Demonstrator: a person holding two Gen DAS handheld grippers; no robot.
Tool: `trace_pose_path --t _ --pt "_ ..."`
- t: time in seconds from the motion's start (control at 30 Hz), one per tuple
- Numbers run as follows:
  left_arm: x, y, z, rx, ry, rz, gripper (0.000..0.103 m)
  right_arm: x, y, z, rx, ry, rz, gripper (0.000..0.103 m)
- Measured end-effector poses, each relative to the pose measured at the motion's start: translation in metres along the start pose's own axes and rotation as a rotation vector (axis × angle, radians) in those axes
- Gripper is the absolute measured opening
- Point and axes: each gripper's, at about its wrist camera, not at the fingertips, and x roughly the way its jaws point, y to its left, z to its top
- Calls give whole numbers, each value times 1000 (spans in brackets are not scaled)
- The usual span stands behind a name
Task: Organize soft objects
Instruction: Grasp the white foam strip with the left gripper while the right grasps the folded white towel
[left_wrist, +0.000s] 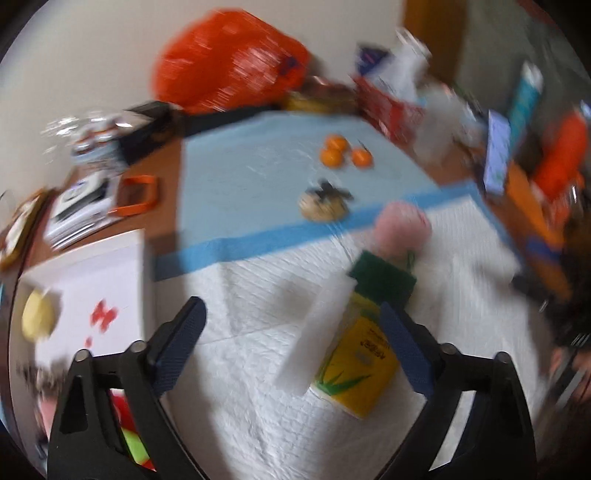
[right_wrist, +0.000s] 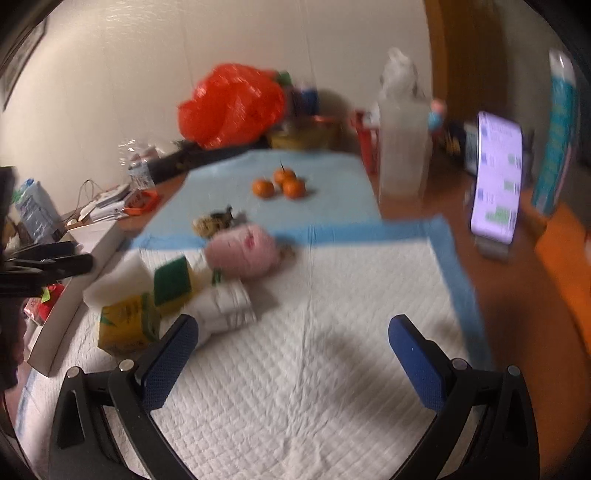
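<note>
Soft things lie in a cluster on the white quilted pad: a yellow tissue pack, a green-topped sponge, a white foam block and a pink plush toy. In the right wrist view they sit at the left: yellow tissue pack, sponge, pink plush, a white tissue pack. My left gripper is open and empty, with the foam block and tissue pack between its fingers. My right gripper is open and empty over bare pad.
A white box holding a yellow item stands at the left. Three oranges and a small dark-and-tan object lie on the blue mat. An orange bag, a white bottle and a lit phone line the table's back and right.
</note>
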Motion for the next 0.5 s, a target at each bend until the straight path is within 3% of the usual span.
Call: trace_pose_path --t 0.17,0.23,0.27,0.3,0.5 --pt "17 -13 -8 92 54 -59 55 16 7 13 -51 106 25 103" --pt "27 -14 -9 87 75 -64 44 14 10 10 -36 97 28 103" --pt "31 -13 -10 83 83 -65 32 12 11 9 -32 88 26 103" --pt "35 -12 -10 77 88 -64 27 11 13 8 -27 82 25 103" --pt "33 -3 -12 68 63 -106 21 3 41 11 -19 35 -26 103"
